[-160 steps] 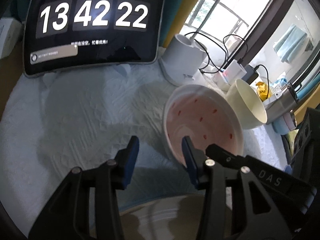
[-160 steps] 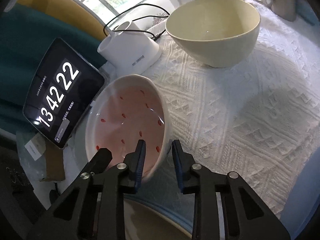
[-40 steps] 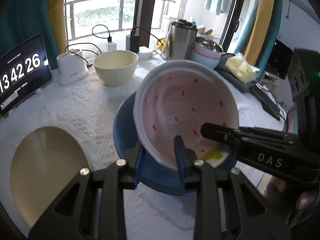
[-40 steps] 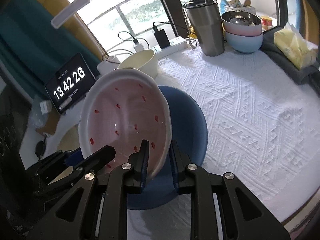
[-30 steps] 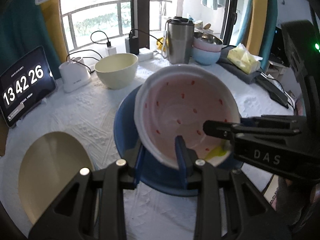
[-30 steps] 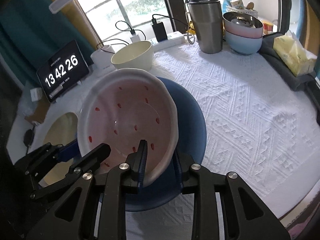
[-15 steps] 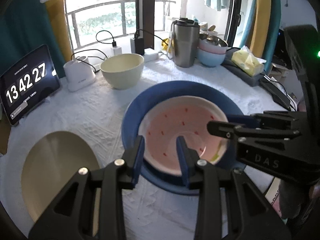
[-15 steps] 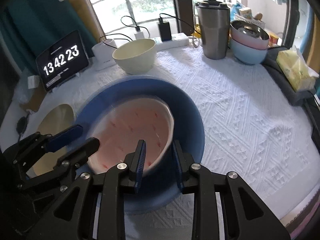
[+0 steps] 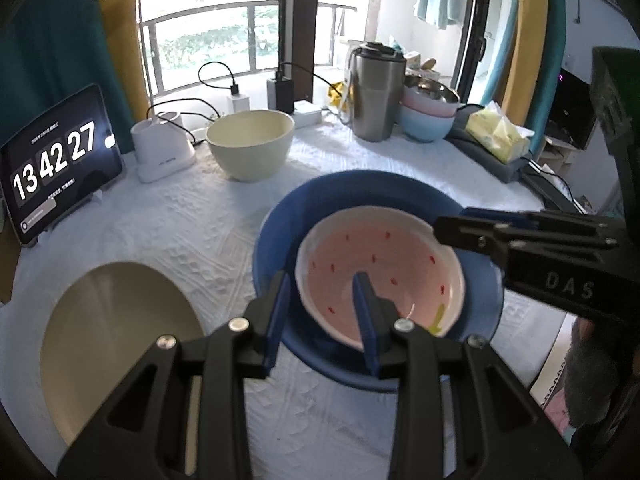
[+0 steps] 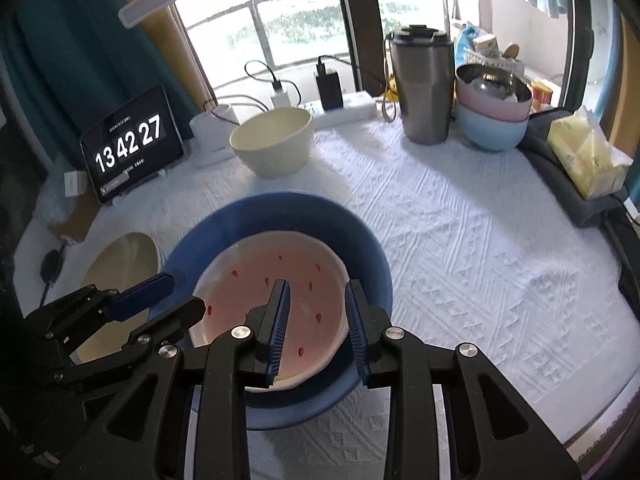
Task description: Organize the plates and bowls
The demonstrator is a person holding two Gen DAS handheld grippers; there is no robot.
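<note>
Pink bowl (image 9: 380, 276) with red flecks sits inside the larger blue bowl (image 9: 280, 216), nested toward the near-right of its interior; the blue bowl rests on the white textured cloth (image 10: 480, 240) covering the counter.

Left tongs (image 9: 322, 300): jaws apart, straddling the near rim of the pink bowl, one finger outside the rim over the blue bowl's wall and one over the pink interior. Contact with the rim cannot be confirmed; a gap shows on both sides.

Right tongs (image 10: 316, 312): jaws apart, one finger over the pink bowl's interior, the other just outside its right rim over the blue bowl. No clamping visible. In the left wrist view the right tongs (image 9: 452, 226) reach in from the right at the far-right rim of the pink bowl.

Beige plate (image 9: 116, 344) lies flat on the cloth, to the left of the blue bowl and apart from it. Cream bowl (image 9: 250, 144) stands upright behind the blue bowl, apart from it.

Along the back edge: tablet clock (image 9: 56, 164) reading 13 42 27, white lamp base (image 9: 162, 152), steel tumbler (image 9: 376, 96), stacked pink and light-blue bowls (image 10: 492, 116) with a metal bowl on top, tissue pack (image 10: 584, 156) at far right
</note>
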